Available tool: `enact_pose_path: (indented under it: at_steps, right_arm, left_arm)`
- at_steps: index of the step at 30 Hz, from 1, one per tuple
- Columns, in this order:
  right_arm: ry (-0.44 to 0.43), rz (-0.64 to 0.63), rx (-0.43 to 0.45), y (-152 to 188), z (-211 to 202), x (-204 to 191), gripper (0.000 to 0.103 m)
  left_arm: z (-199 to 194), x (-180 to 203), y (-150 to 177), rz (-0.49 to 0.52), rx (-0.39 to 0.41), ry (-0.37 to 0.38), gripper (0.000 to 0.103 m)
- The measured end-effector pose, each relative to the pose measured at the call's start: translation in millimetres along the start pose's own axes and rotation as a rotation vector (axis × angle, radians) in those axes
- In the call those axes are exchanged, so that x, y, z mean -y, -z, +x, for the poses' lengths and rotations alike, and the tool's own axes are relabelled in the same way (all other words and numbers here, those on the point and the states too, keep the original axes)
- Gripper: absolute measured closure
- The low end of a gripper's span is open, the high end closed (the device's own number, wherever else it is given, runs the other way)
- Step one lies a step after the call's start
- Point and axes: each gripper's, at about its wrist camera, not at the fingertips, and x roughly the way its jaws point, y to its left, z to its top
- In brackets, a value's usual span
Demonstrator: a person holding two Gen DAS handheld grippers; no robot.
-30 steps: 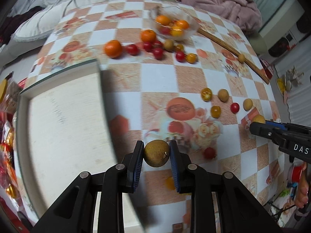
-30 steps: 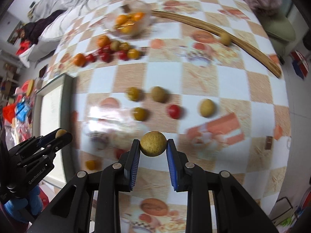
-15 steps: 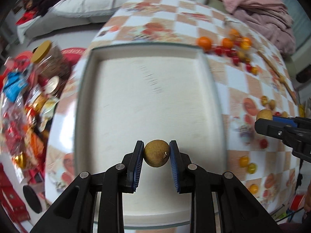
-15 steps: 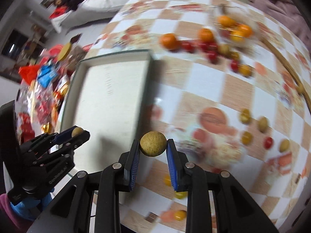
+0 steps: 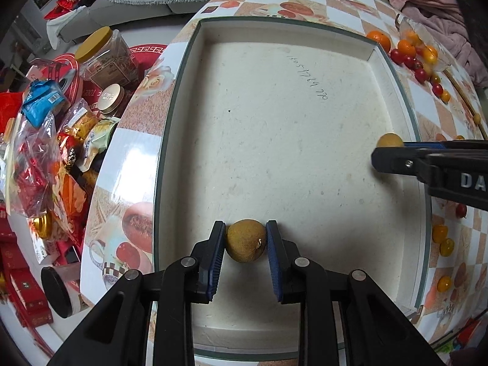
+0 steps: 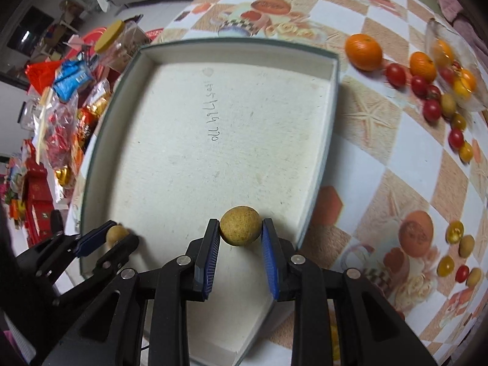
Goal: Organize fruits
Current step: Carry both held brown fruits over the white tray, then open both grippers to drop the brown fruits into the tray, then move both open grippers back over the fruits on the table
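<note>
Two brown longans are in our tongs: the left gripper (image 5: pixel 245 241) clamps one longan (image 5: pixel 245 240) and the right gripper (image 6: pixel 240 231) clamps another longan (image 6: pixel 240 226), both above the empty tray (image 5: pixel 189 61). Nothing is placed yet; tangerines (image 6: pixel 363 51), cherry tomatoes (image 6: pixel 396 74) and more remain on the table (image 6: pixel 381 152).

- Lighting: even, soft indoor light, moderately bright; the shallow cream-lined tray (image 5: pixel 274 122) reads pale and flat.
- Glare: white sheen on the glossy checked bench covering (image 5: pixel 134 164) left of the tray.
- Shadows: faint, soft-edged, along the tray's inner walls.
- Distortion: strong fisheye bowing; dark vignette at all corners.
- Blur: right wrist view slightly smeared, notably the orange and red fruits (image 6: pixel 421 76); left wrist view sharper.
</note>
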Motion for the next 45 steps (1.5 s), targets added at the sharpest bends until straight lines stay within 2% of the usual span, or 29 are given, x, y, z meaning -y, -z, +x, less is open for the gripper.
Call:
enact_pose_path:
  at_steps: [2,3,4,5,7,11,13,21,27,36,39,45]
  right_arm:
    - [0.005,-0.008,-0.017,-2,7,-2,0.073]
    - [0.009,-0.01,-0.024,-2,9,-3,0.072]
    - [0.008,-0.014,-0.018,-3,9,-4,0.065]
    - [0.005,-0.021,-0.019,-4,9,-6,0.058]
    - [-0.011,-0.033,-0.025,-6,9,-10,0.044]
    - [-0.03,-0.019,0.012,-7,-3,-11,0.032]
    - [-0.032,-0.002,0.041,-7,-13,-9,0.021]
    - [-0.011,0.098,0.115,4,-50,28,0.017]
    - [0.049,0.25,0.126,42,-69,95,0.017]
    - [0.133,0.496,0.107,113,-83,193,0.017]
    - [0.153,0.549,0.102,133,-85,216,0.017]
    - [0.176,0.619,0.101,156,-89,251,0.017]
  left_arm:
    - [0,0,0,0.009,0.001,-0.006,0.074]
    - [0,0,0,0.012,0.0,-0.008,0.065]
    - [0,1,1,0.015,-0.009,-0.014,0.036]
    - [-2,1,2,0.012,0.0,-0.031,0.027]
    - [-7,2,4,0.017,0.035,-0.031,0.027]
    - [-5,3,5,0.027,0.009,-0.04,0.027]
    - [-6,4,5,0.028,0.001,-0.038,0.027]
    - [-21,21,-5,0.082,0.022,-0.03,0.027]
    - [-38,60,-23,0.175,0.067,0.002,0.027]
    - [-55,158,-53,0.347,0.119,0.091,0.027]
    - [-46,194,-60,0.393,0.104,0.116,0.027]
    - [-26,241,-75,0.423,0.073,0.152,0.027]
